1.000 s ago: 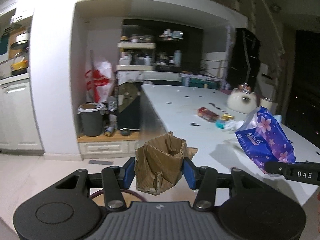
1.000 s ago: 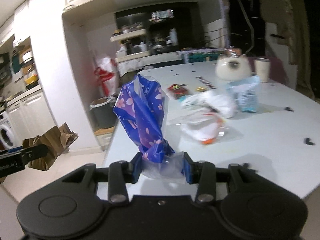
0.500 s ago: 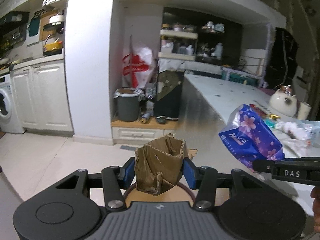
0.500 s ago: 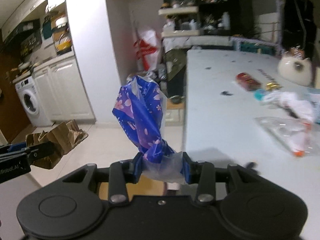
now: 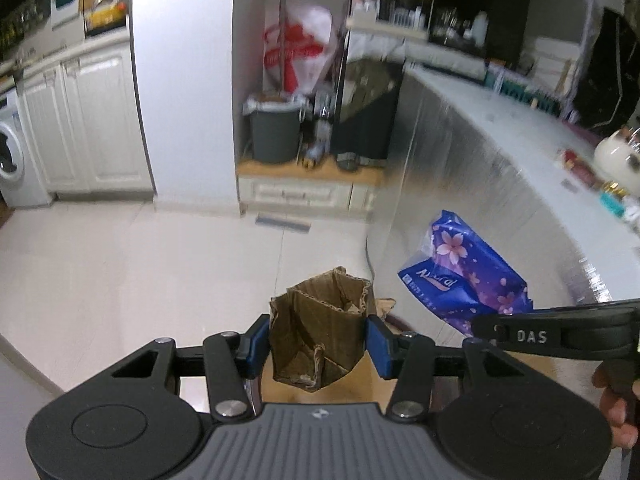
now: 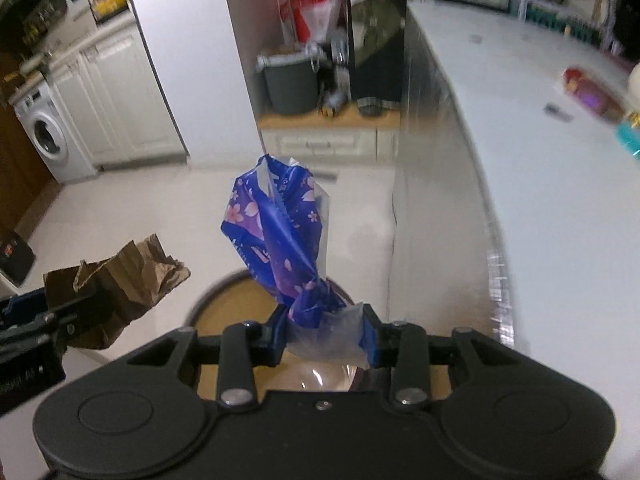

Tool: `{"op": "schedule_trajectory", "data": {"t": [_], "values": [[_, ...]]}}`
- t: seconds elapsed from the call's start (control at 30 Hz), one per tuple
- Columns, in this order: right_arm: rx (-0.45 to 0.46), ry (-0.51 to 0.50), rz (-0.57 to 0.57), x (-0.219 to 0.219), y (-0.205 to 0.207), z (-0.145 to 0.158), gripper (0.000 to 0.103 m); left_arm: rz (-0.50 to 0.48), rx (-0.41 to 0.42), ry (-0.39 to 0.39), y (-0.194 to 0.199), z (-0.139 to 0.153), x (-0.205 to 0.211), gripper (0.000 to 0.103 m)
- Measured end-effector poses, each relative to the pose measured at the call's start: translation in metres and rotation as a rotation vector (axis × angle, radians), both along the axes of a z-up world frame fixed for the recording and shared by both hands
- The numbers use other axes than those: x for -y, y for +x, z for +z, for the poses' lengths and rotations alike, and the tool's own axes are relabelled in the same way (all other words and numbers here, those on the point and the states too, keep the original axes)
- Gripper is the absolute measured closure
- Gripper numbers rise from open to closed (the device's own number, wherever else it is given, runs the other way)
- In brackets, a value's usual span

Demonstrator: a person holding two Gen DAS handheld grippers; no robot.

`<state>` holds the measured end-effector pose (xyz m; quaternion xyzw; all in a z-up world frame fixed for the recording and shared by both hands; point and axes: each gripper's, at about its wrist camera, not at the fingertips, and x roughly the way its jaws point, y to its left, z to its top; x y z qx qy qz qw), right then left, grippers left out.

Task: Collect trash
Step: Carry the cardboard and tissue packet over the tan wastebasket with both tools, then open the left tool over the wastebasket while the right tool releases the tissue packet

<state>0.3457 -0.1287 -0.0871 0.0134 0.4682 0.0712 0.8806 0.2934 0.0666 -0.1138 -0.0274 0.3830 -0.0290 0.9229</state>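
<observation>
Left wrist view: the left gripper (image 5: pixel 318 342) is clamped on a crumpled brown cardboard piece (image 5: pixel 320 336) between its blue pads. At three o'clock the right gripper (image 5: pixel 496 326) pinches a blue flowered wrapper (image 5: pixel 460 276); a hand (image 5: pixel 616 412) shows at four. Right wrist view: its jaws have just been closing on the wrapper's twisted neck (image 6: pixel 316 308), above a round brown bin (image 6: pixel 224 304), contents unclear. Grey bin (image 6: pixel 290 80) at twelve, washing machine (image 6: pixel 48 136) at ten
</observation>
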Motion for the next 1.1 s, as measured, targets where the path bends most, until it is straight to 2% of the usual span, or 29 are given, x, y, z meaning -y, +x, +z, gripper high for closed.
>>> {"op": "schedule_trajectory", "data": {"t": [0.23,0.43,0.6,0.87,1.1], "values": [[-0.158,-0.073,0.038,-0.019,0.036,-0.05,0.065,0.003,-0.156,-0.005,0.037,-0.043,-0.009,0.052],[-0.281,-0.09,0.05,-0.021,0.059,-0.07,0.065,-0.016,-0.276,-0.002,0.064,-0.07,-0.008,0.052],[-0.33,-0.143,0.087,-0.031,0.057,-0.08,0.065,-0.035,-0.378,0.012,0.082,-0.093,-0.006,0.052],[-0.378,-0.168,0.076,-0.04,0.058,-0.094,0.064,-0.027,-0.464,0.012,0.096,-0.114,-0.008,0.052],[-0.404,-0.146,0.068,-0.043,0.062,-0.1,0.062,-0.013,-0.479,0.018,0.101,-0.114,-0.005,0.049]]}}
